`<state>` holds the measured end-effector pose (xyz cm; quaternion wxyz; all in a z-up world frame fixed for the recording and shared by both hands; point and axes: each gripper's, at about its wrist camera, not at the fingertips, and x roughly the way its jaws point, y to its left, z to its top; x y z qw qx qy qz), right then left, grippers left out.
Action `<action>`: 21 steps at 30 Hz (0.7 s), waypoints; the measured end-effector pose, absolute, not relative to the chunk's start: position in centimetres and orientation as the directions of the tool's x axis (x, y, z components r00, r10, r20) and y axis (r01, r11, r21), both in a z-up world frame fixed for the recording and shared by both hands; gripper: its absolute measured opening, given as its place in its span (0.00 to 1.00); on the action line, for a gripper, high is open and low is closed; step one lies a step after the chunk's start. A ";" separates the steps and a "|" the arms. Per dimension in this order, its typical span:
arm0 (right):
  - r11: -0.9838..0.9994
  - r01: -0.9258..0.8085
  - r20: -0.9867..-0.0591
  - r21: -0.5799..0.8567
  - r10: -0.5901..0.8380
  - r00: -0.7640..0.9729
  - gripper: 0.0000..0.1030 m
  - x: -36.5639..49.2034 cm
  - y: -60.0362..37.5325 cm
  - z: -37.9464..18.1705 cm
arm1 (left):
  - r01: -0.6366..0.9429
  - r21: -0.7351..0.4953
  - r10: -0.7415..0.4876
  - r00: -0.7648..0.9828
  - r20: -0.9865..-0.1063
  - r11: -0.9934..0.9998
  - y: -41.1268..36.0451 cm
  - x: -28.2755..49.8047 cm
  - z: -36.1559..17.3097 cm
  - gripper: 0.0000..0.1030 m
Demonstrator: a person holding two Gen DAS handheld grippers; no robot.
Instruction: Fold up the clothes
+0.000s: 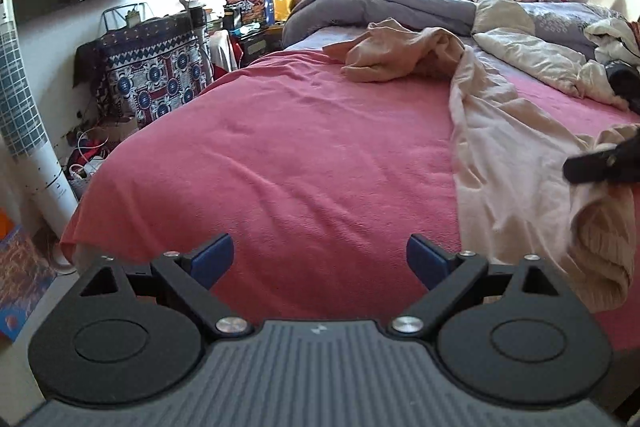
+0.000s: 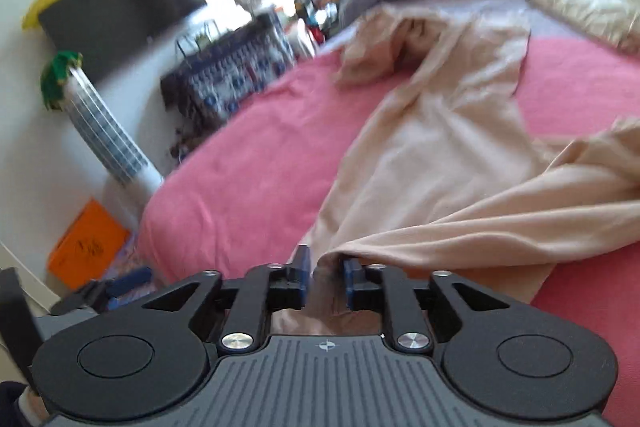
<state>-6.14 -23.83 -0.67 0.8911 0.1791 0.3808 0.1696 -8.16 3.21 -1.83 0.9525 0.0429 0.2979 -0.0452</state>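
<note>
Pink blanket covers the bed and fills most of your left wrist view. Far left, a white tower fan stands against the wall, with a patterned cloth draped over furniture beside the bed. Your left gripper hangs above the near edge of the blanket, jaws spread wide, nothing between them. Right of it, the beige garment runs in a long strip up the bed to a bunched end near the grey duvet. Your right gripper is clamped on the garment's near edge, fabric pinched between the blue pads. From there the cloth fans out forward and to the right over the blanket. The right wrist view is motion-blurred.
</note>
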 end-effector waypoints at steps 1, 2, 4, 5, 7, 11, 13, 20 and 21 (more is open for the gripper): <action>0.871 -0.163 -0.615 0.463 0.448 0.649 0.28 -6.8 -24.4 -1.2 | 0.120 0.046 -0.074 0.822 -0.565 0.992 3.4 -8.3 -1.7 0.92; 0.864 -0.160 -0.612 0.478 0.458 0.645 0.29 -7.4 -25.0 -1.7 | 0.144 0.037 -0.099 0.825 -0.557 0.989 3.3 -8.4 -1.5 0.92; 0.853 -0.148 -0.607 0.500 0.467 0.643 0.45 -8.8 -26.4 -2.4 | 0.219 0.023 -0.172 0.823 -0.541 0.975 2.3 -8.6 -1.1 0.93; 0.852 -0.133 -0.603 0.506 0.460 0.652 0.48 -9.6 -27.5 -2.4 | 0.263 0.024 -0.209 0.819 -0.535 0.965 1.4 -8.6 -1.0 0.93; 0.850 -0.090 -0.597 0.519 0.435 0.674 0.52 -11.5 -30.1 -2.2 | 0.359 0.053 -0.284 0.811 -0.511 0.932 -1.2 -8.9 -0.8 0.93; 0.853 0.071 -0.618 0.517 0.314 0.720 0.55 -13.4 -35.2 -2.6 | 0.521 0.135 -0.398 0.773 -0.493 0.843 -7.1 -9.6 -0.8 0.95; 0.833 0.164 -0.629 0.528 0.254 0.734 0.55 -14.0 -37.8 -3.2 | 0.569 0.179 -0.424 0.755 -0.501 0.803 -9.8 -9.7 -1.3 0.95; 0.762 0.333 -0.566 0.556 0.053 0.823 0.58 -14.7 -45.4 -2.2 | 0.585 0.230 -0.395 0.739 -0.546 0.778 -13.7 -8.9 -2.6 0.81; 0.766 0.359 -0.558 0.533 0.000 0.830 0.59 -14.2 -46.7 -1.7 | 0.586 0.220 -0.393 0.732 -0.557 0.780 -13.7 -8.7 -2.7 0.74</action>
